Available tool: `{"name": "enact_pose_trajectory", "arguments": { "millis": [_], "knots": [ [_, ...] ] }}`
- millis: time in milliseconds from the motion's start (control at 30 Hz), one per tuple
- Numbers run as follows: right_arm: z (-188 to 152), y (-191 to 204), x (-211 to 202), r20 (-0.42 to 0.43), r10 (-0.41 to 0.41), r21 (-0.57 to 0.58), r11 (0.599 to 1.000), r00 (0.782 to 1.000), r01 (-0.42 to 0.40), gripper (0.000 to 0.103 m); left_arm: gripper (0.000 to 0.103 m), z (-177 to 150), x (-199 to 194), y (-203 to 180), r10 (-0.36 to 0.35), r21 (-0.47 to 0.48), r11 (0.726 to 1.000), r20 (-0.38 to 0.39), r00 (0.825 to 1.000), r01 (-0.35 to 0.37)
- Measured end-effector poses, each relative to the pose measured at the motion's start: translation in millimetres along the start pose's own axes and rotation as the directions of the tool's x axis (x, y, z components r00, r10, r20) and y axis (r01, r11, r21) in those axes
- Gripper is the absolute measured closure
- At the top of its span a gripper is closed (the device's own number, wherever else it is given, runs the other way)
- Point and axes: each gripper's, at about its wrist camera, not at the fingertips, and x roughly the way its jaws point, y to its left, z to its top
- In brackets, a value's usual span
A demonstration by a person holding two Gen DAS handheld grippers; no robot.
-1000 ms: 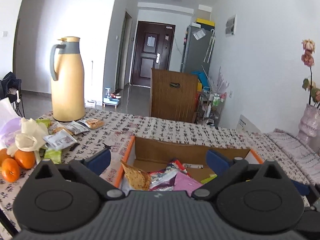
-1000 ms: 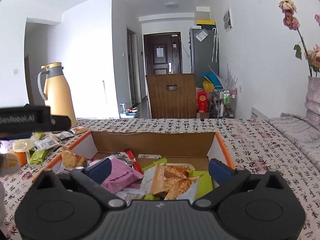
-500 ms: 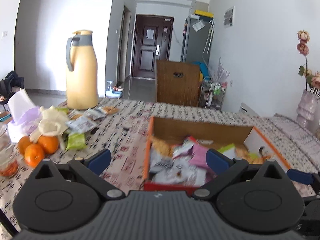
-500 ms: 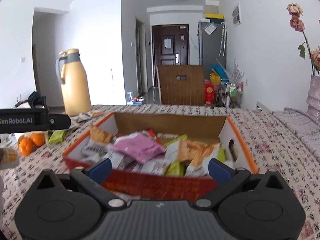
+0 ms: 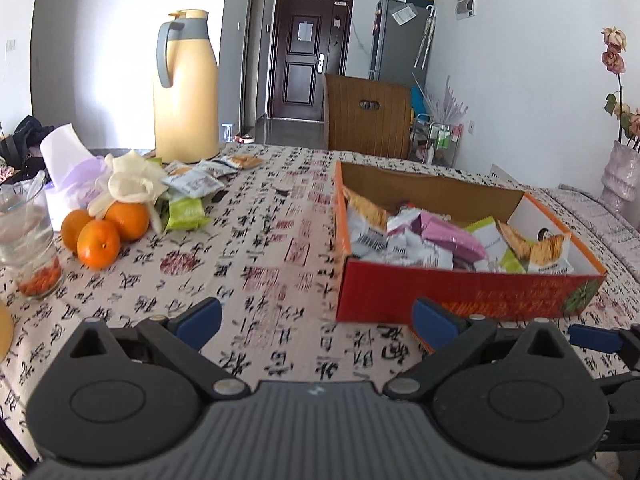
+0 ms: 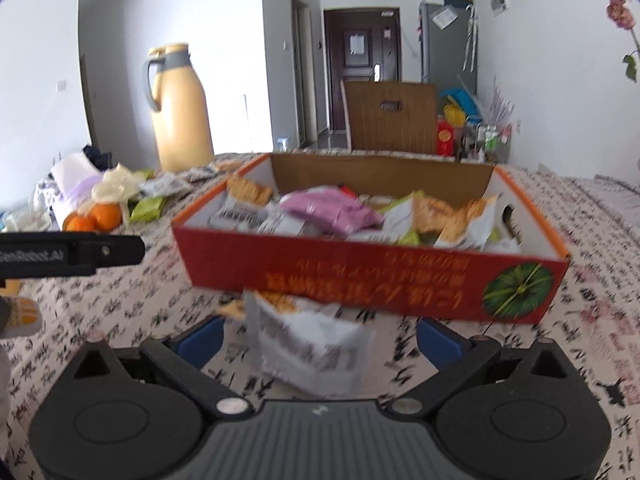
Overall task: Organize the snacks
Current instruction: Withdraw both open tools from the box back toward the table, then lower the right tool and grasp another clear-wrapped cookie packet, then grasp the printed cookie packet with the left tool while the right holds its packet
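Left gripper (image 5: 316, 318) spread wide, blue rubber pads on black matte arms, nothing between them, hanging over bare cloth at the near edge of the counter (image 5: 256, 240). Right gripper (image 6: 320, 338) likewise spread apart and empty, poised over a crinkled white snack packet (image 6: 308, 344) with an orange printed top, lying flat on the cloth just near of the box; print on it too blurred to read.

Just beyond, to the right of centre, a shallow cardboard box (image 5: 460, 292): glossy red near wall with gold characters printed upside down and a green round emblem at its right corner, orange rim, plain brown inside at the far wall. Heaped inside, foil and plastic snack packets (image 5: 432, 240): white with barcodes, one pink, some lime green, several showing golden crackers.

Counter draped in pale cloth printed with black calligraphy and red seal stamps. Far left, loose packets (image 5: 192, 184), white and green, still outside the box. Beside them three smooth oranges (image 5: 106, 226), a crumpled cream glove (image 5: 128, 182), a clear glass (image 5: 28, 240) with red berries at the bottom. Behind, a tall beige jug (image 5: 186, 88) with grey handle. On a black bar at the left of the right wrist view, partly legible lettering ending "Robot.AI".
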Motion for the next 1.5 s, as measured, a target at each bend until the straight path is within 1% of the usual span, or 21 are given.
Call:
{"name": "enact_pose_trajectory", "arguments": {
  "millis": [100, 133, 200, 233, 267, 300, 367, 433, 600, 800, 900, 1033, 1133, 1233, 1367, 1433, 1500],
  "knots": [
    [-2, 1, 10, -0.031, 0.003, -0.001, 1.0, 1.0, -0.004, 0.005, 0.0, -4, -2, 3, 0.0, -0.003, 1.0, -0.009, 1.0, 0.0],
    [-2, 1, 14, -0.039, 0.004, 0.001, 1.0, 0.999, -0.004, 0.008, 0.0, -5, -3, 3, 0.0, -0.004, 1.0, -0.012, 1.0, 0.0],
    [-3, 0, 20, -0.053, 0.01, 0.011, 1.0, 0.999, -0.009, 0.019, 0.0, -7, -3, 4, 0.001, -0.007, 1.0, -0.019, 1.0, -0.001],
    [-4, 0, 22, -0.061, 0.015, 0.016, 1.0, 0.998, -0.014, 0.033, 0.0, -8, -3, 4, 0.001, -0.008, 1.0, -0.021, 1.0, -0.001],
    [-4, 0, 22, -0.067, 0.024, 0.016, 1.0, 0.997, -0.023, 0.054, 0.0, -8, -3, 4, 0.002, -0.009, 1.0, -0.023, 1.0, -0.002],
    [-5, 0, 21, -0.07, 0.039, 0.014, 0.999, 0.997, -0.038, 0.063, 0.0, -8, -3, 4, 0.003, -0.009, 1.0, -0.024, 1.0, -0.003],
    [-5, 1, 17, -0.066, 0.059, 0.002, 0.998, 0.996, -0.059, 0.09, 0.0, -9, -3, 3, 0.004, -0.009, 1.0, -0.029, 1.0, -0.004],
    [-7, 2, 10, -0.049, 0.055, -0.018, 0.998, 0.997, -0.056, 0.091, 0.0, -9, -2, 1, 0.005, -0.01, 1.0, -0.038, 0.999, -0.005],
    [-8, -10, -12, -0.007, 0.067, -0.005, 0.998, 0.998, -0.067, 0.091, 0.0, -9, 4, -10, 0.002, -0.001, 1.0, -0.06, 0.998, -0.002],
    [-9, -45, -30, 0.038, 0.018, 0.058, 0.998, 0.999, -0.02, 0.091, 0.0, -7, 19, -40, -0.026, 0.031, 0.999, -0.106, 0.994, 0.029],
    [-9, -64, -34, 0.051, -0.003, 0.086, 0.996, 0.999, -0.001, 0.091, 0.0, -8, 30, -60, -0.039, 0.048, 0.998, -0.145, 0.989, 0.047],
    [-10, -86, -36, 0.056, -0.022, 0.112, 0.994, 0.998, 0.015, 0.091, 0.0, -10, 51, -84, -0.052, 0.061, 0.996, -0.217, 0.975, 0.066],
    [-11, -98, -36, 0.057, -0.025, 0.127, 0.992, 0.998, 0.018, 0.091, 0.0, -12, 65, -99, -0.043, 0.067, 0.996, -0.259, 0.965, 0.063],
    [-13, -105, -36, 0.062, -0.022, 0.141, 0.99, 0.998, 0.013, 0.091, 0.0, -15, 74, -110, -0.036, 0.079, 0.995, -0.282, 0.959, 0.06],
    [-14, -109, -35, 0.067, -0.01, 0.154, 0.988, 0.998, -0.001, 0.091, 0.0, -20, 81, -122, -0.012, 0.115, 0.992, -0.296, 0.955, 0.048],
    [-15, -109, -36, 0.073, -0.001, 0.157, 0.988, 0.997, -0.011, 0.091, 0.0, -23, 85, -125, 0.009, 0.122, 0.992, -0.305, 0.952, 0.03],
    [-15, -110, -37, 0.077, 0.007, 0.158, 0.987, 0.997, -0.019, 0.091, 0.0, -24, 86, -124, 0.013, 0.12, 0.993, -0.294, 0.956, 0.023]
  ]
}}
